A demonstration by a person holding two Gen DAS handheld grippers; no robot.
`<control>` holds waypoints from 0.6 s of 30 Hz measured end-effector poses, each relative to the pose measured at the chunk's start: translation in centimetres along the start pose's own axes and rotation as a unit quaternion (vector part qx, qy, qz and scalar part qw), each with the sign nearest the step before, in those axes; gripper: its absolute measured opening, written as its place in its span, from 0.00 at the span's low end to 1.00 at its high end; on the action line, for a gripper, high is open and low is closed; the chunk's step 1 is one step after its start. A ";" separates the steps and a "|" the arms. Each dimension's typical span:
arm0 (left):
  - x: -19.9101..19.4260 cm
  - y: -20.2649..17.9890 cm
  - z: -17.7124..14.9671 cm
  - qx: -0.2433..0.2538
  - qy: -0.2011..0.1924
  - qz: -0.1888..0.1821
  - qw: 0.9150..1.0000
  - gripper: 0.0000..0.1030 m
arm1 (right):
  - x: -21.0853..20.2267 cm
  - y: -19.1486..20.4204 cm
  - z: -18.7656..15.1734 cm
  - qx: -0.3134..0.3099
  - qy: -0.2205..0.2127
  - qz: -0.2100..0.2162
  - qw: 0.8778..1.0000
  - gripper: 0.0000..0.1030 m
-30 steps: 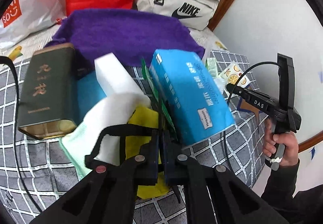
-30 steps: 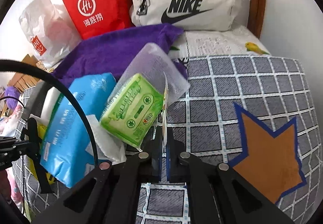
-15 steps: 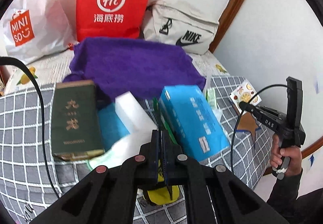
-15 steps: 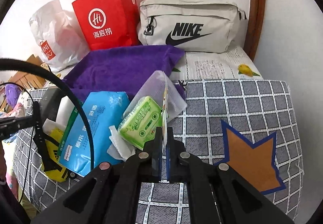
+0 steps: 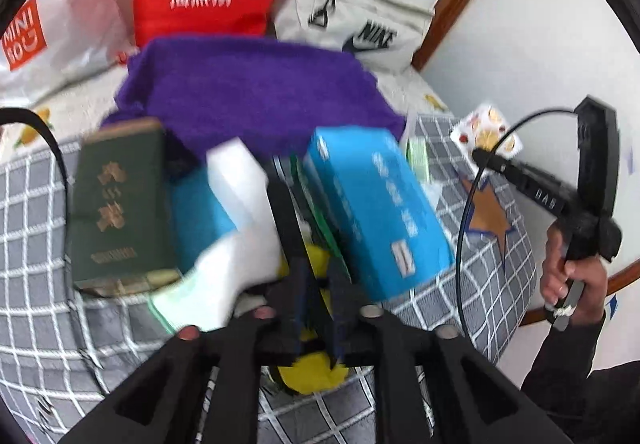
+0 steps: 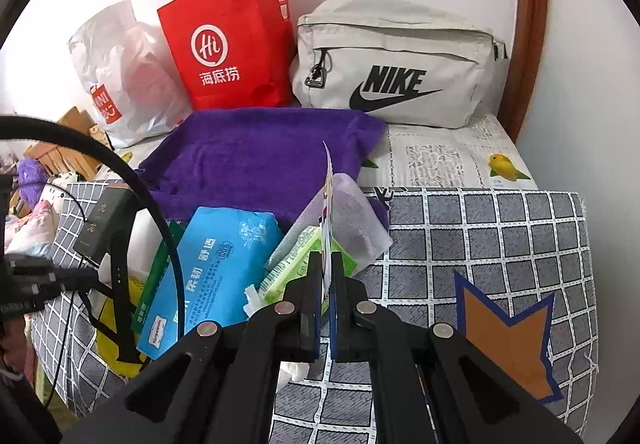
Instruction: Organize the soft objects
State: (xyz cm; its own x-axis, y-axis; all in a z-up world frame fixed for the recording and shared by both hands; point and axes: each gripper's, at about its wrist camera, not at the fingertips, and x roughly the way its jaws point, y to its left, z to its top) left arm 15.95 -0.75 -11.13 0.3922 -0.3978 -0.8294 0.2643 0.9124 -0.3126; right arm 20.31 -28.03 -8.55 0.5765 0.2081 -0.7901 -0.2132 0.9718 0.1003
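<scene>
Above the checked cloth [image 6: 500, 228], right gripper [image 6: 326, 276] clamping upright thin sachet [image 6: 328, 204] edge-on, left gripper [image 5: 318, 284] opening, empty.

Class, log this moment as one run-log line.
left tongs: opening, nothing gripped | right tongs: shut on flat sachet | blue tissue pack: lying

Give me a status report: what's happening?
Right gripper shut on fruit-print sachet. Left gripper jaws opening, yellow item seen between. Blue tissue pack crowds alongside.
</scene>
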 end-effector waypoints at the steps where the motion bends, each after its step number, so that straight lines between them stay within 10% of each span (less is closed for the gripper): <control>1: 0.3 -0.1 -0.4 0.000 0.005 0.000 1.000 0.25 | 0.1 0.0 -0.2 -0.001 0.004 0.003 1.000 0.03; 18: 2.7 0.1 -1.8 -0.021 0.039 0.006 0.999 0.35 | 0.9 -0.7 -1.8 0.007 0.018 0.007 1.000 0.03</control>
State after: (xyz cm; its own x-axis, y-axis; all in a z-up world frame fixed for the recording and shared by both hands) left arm 15.39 -1.59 -14.22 0.3254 -0.3801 -0.8658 0.2225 0.9207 -0.3205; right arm 19.59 -28.67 -10.45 0.5447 0.2168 -0.8101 -0.2087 0.9707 0.1194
